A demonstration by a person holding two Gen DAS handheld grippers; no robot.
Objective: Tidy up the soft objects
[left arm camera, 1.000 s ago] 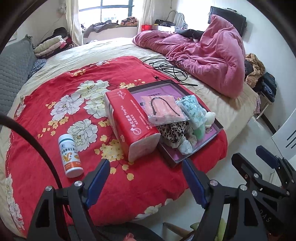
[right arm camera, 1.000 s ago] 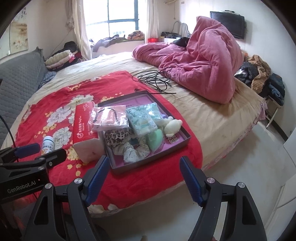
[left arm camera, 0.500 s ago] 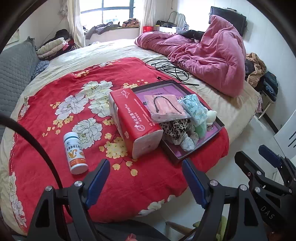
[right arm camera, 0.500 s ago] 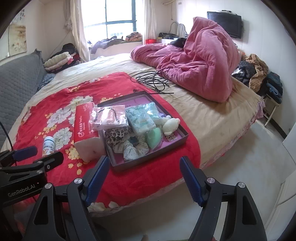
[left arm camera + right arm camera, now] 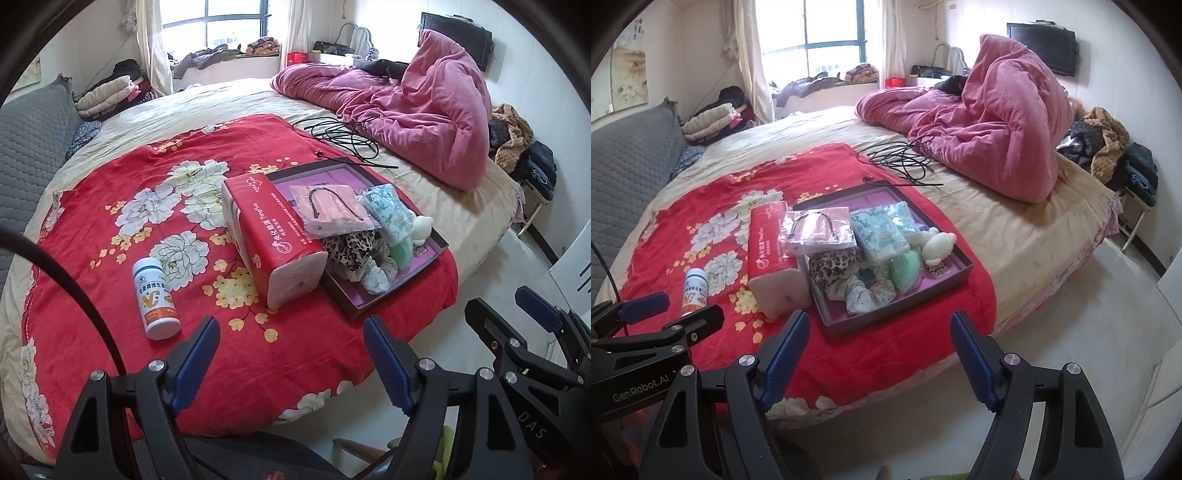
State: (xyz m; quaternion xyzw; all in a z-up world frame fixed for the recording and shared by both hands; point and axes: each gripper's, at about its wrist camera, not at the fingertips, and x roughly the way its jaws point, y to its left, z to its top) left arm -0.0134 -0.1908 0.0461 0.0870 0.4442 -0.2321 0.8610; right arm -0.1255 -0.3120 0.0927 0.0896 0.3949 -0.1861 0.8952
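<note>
Both claws hang off the bed's near edge, holding nothing. The left gripper is spread wide, tissue pack just ahead. The right gripper is spread wide too, with the tray of soft stuff straight ahead.

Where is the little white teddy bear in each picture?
Left wrist view: the white teddy bear sits right of centre, at the far right edge of the tray, beside the green floral pack.
Right wrist view: the bear sits just right of centre, in the right part of the tray.
Shared landmark: the red tissue pack against the tray's left side.
</note>
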